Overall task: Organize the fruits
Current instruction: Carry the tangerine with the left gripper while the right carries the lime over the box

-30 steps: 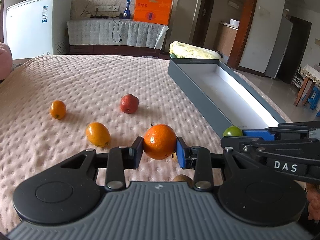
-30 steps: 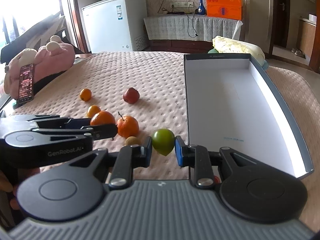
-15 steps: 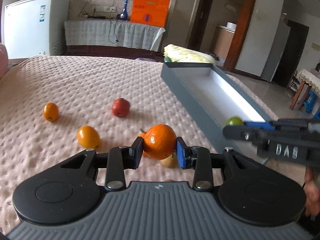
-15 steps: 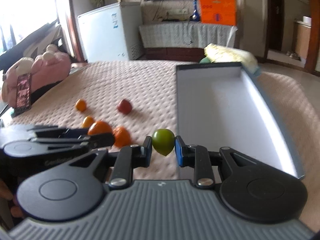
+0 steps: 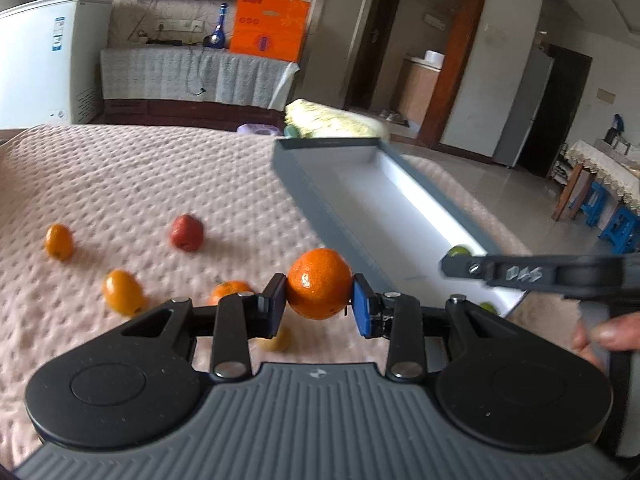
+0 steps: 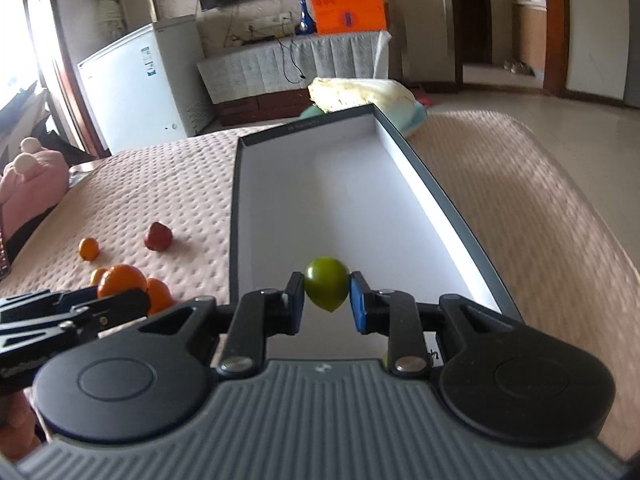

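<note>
My pink dimpled bedspread [image 5: 168, 176] carries the grey box [image 5: 320, 216], a red fruit [image 5: 186, 233], scattered orange fruits [image 5: 59, 241].

My left tongs [image 5: 319, 303] pinch an orange mandarin [image 5: 319, 283] above the pink bedspread [image 5: 160, 184]. Beyond lie a red fruit [image 5: 186, 233], two small orange ones [image 5: 59, 241] [image 5: 122, 293] and another mandarin [image 5: 230, 291]. The right tongs [image 5: 450, 264] hold a green fruit [image 5: 459, 251] over the grey box [image 5: 320, 208].
</note>
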Available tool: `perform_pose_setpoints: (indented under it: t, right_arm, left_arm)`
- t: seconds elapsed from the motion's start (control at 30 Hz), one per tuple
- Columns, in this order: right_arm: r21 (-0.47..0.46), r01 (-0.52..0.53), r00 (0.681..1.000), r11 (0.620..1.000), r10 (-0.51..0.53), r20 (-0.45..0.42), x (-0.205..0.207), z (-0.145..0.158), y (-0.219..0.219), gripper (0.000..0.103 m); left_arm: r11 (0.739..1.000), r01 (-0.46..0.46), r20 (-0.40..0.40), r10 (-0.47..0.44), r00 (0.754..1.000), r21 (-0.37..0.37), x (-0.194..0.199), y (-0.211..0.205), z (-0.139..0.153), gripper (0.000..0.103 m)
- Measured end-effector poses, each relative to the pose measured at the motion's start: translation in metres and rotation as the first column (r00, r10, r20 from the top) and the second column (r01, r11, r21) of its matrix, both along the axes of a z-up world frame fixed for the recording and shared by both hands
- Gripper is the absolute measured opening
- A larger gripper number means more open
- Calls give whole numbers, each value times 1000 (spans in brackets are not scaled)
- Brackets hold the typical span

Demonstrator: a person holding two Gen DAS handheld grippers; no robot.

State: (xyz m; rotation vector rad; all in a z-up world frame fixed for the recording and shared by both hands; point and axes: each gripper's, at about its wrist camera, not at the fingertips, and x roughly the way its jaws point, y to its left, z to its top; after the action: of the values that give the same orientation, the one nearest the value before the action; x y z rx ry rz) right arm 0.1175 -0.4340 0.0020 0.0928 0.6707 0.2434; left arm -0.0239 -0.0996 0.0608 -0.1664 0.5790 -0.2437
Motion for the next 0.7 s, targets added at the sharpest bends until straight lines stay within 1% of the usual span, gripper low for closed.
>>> perform_pose_setpoints:
  t: [0.13,0.3,0.5,0.63,0.7]
  right_arm:
    - [1,2,1000,1000,-2,-23,6,-4,0,27]
    - [-1,-3,999,1000,3,-46,8,-7,-2,27]
    - [16,4,997,1000,-3,-72,14,-10,-8,28]
    - [11,-6,996,1000,7,-88,17,-13,-8,28]
    - [9,-12,995,1000,13,-97,20,-15,-6,28]
  left_arm:
    - [1000,15,22,-14,1000,-21,9,-9,13,40]
    - [999,23,11,-23,1000,-27,39,-24,18,40]
    - [999,41,-48,-41,998,-12,87,-52,2,40]
    - [999,44,-71,-44,997,-2,114,-70,-8,40]
    - [999,53,-68,-52,996,13,124,-80,-12,40]
